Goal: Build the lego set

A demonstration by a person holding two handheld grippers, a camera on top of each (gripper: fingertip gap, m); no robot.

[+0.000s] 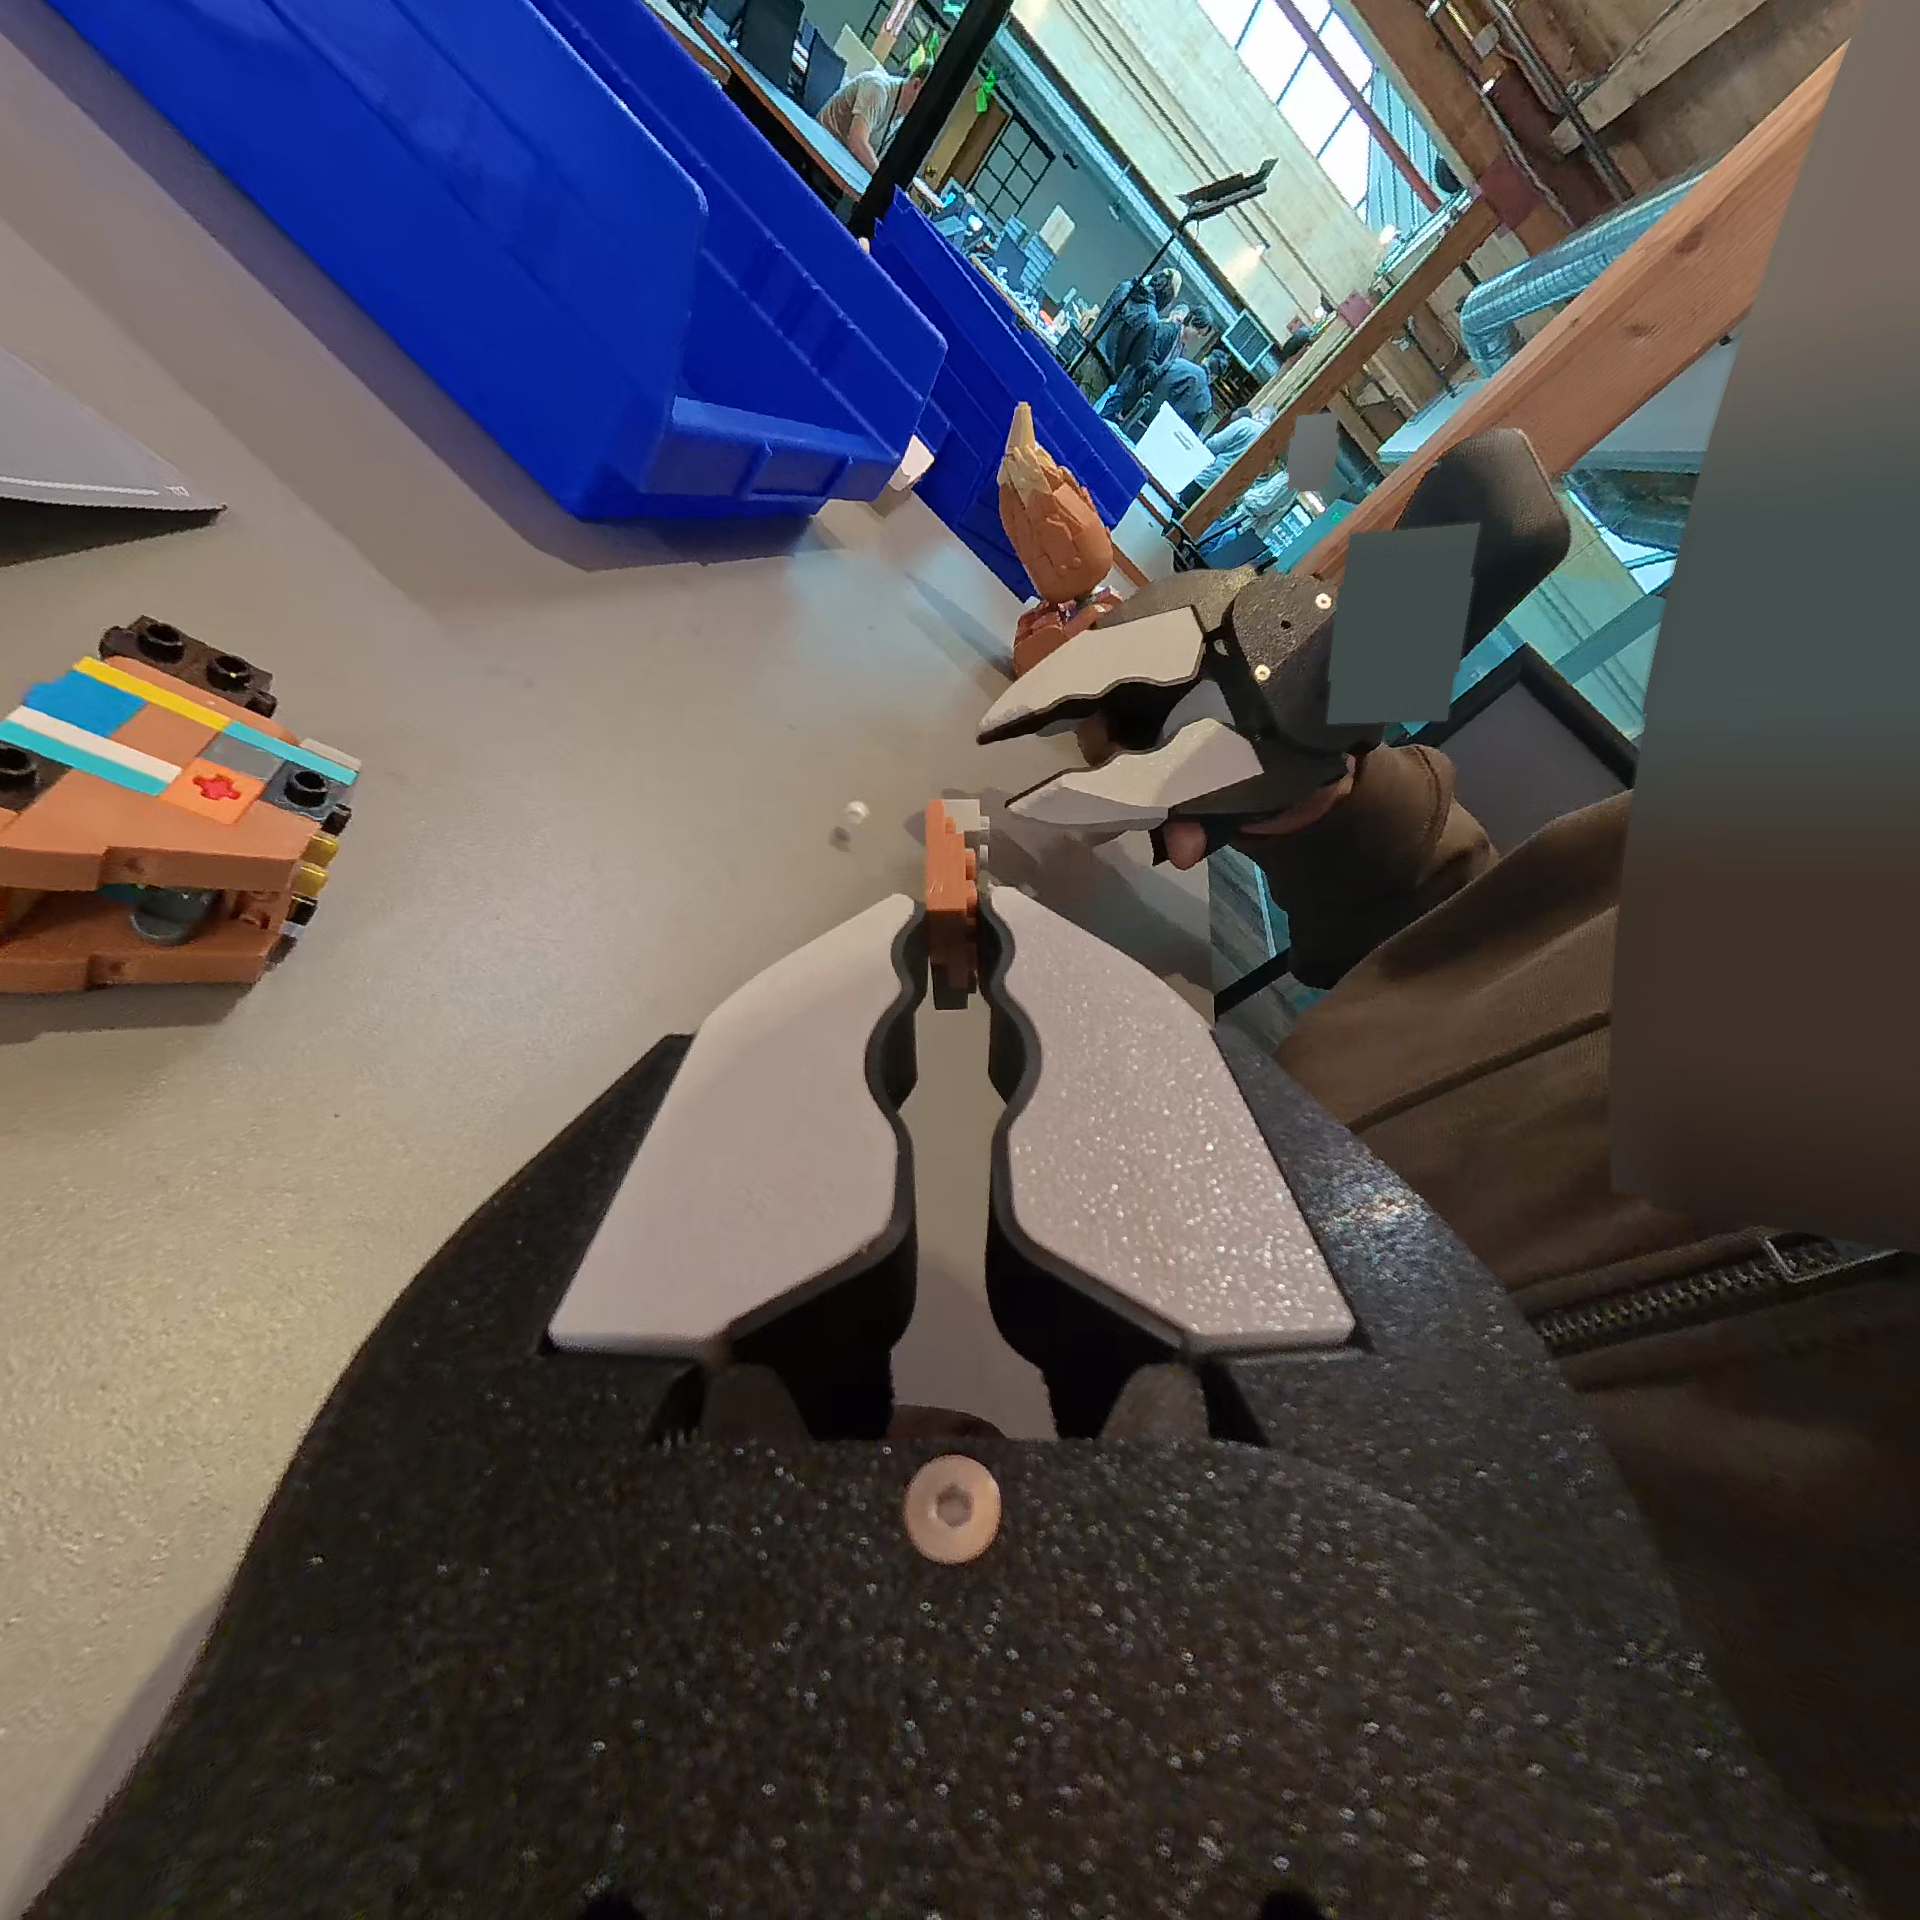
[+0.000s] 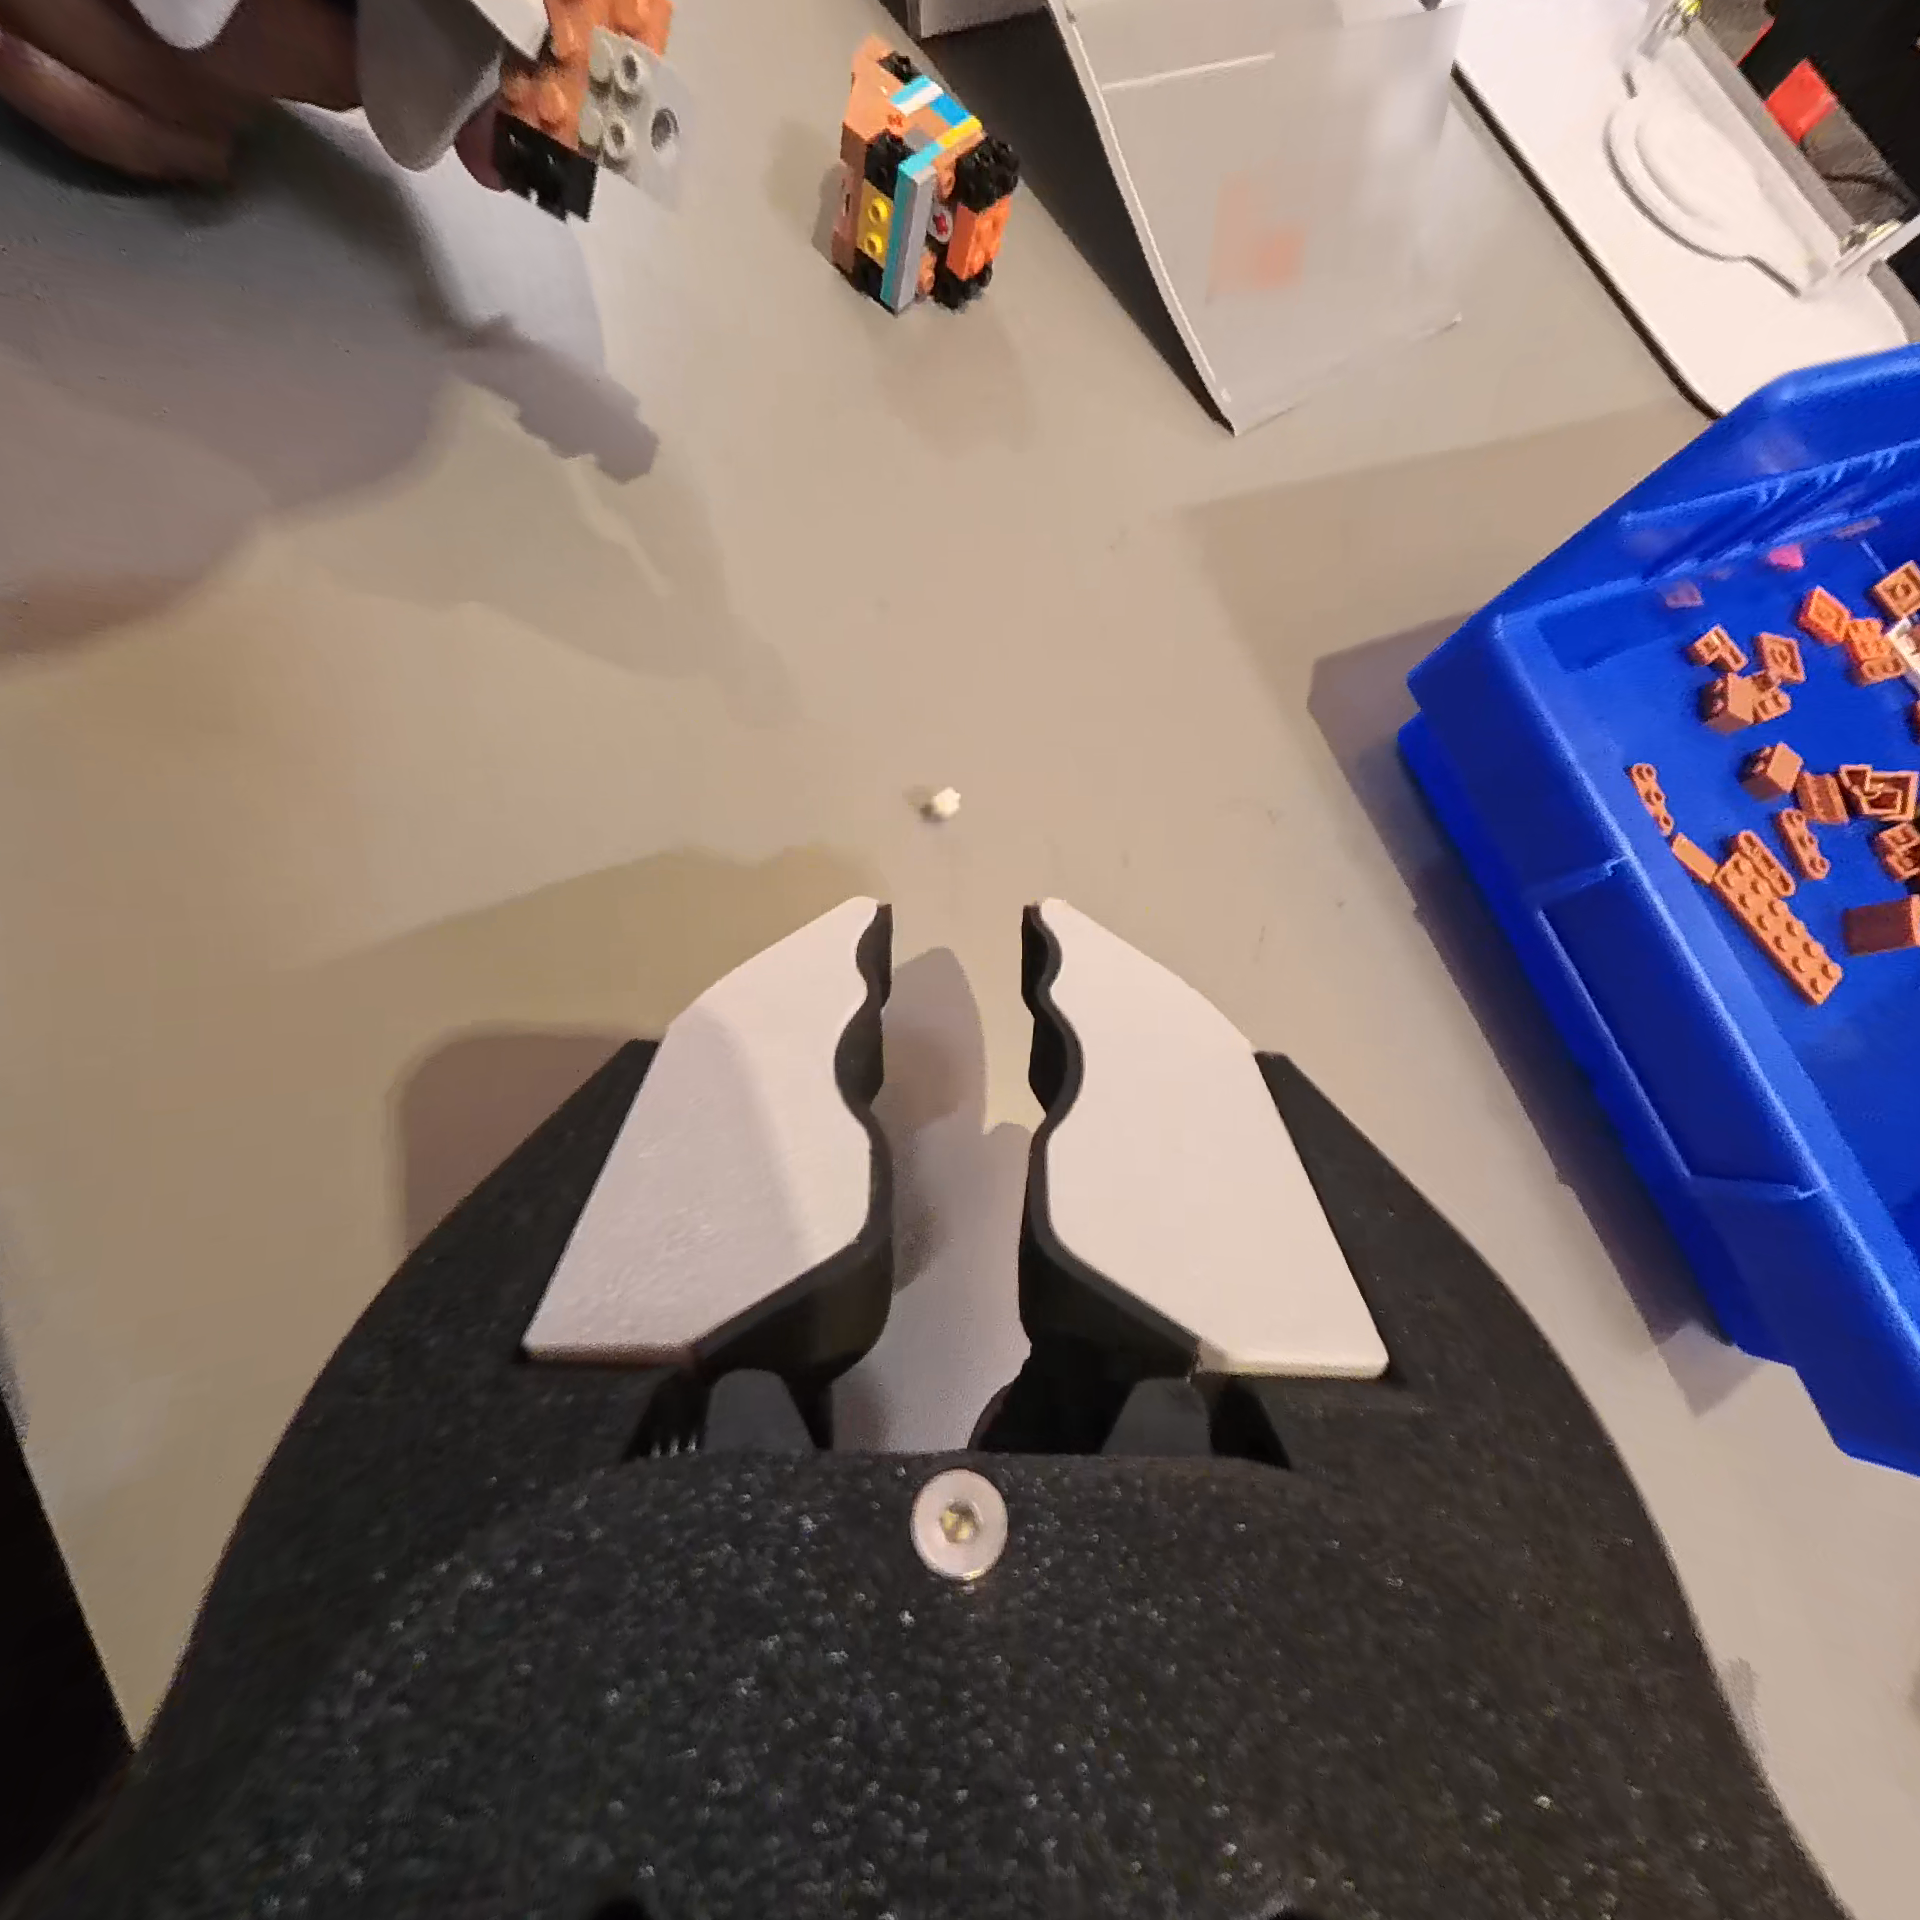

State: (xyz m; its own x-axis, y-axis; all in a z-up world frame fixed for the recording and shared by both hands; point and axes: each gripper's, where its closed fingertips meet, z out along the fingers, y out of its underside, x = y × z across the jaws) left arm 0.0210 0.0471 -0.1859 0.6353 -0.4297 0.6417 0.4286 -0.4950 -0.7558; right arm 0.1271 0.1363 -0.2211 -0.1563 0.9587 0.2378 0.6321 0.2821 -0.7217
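**Midway through the build: one sub-assembly in hand, one waiting on the table**

We have our left gripper (image 1: 951,914) pinching a small brown sub-assembly (image 1: 951,914) edge-on between its tips, lifted clear of the grey table (image 1: 520,1039). From the right wrist view the same piece shows brown plates with a grey studded plate and a black brick attached (image 2: 582,104), so several parts are already joined.

Our right gripper (image 2: 956,920) is spread and empty, hovering low over the table with a tiny white piece (image 2: 940,802) lying just beyond its tips. We judge that this piece is the likely next pick (though too small for us to say which kind of part it is).

A larger built block (image 2: 920,208), brown with teal, yellow and white stripes and black studs, rests on the table to the far left of the held piece. A finished-looking brown figure (image 1: 1055,540) stands far off by the blue bins (image 1: 520,260).

The blue bin (image 2: 1558,831) at right holds many loose brown bricks (image 2: 1766,883), so plenty remains: the two sections are not yet joined, and much stock is unused.
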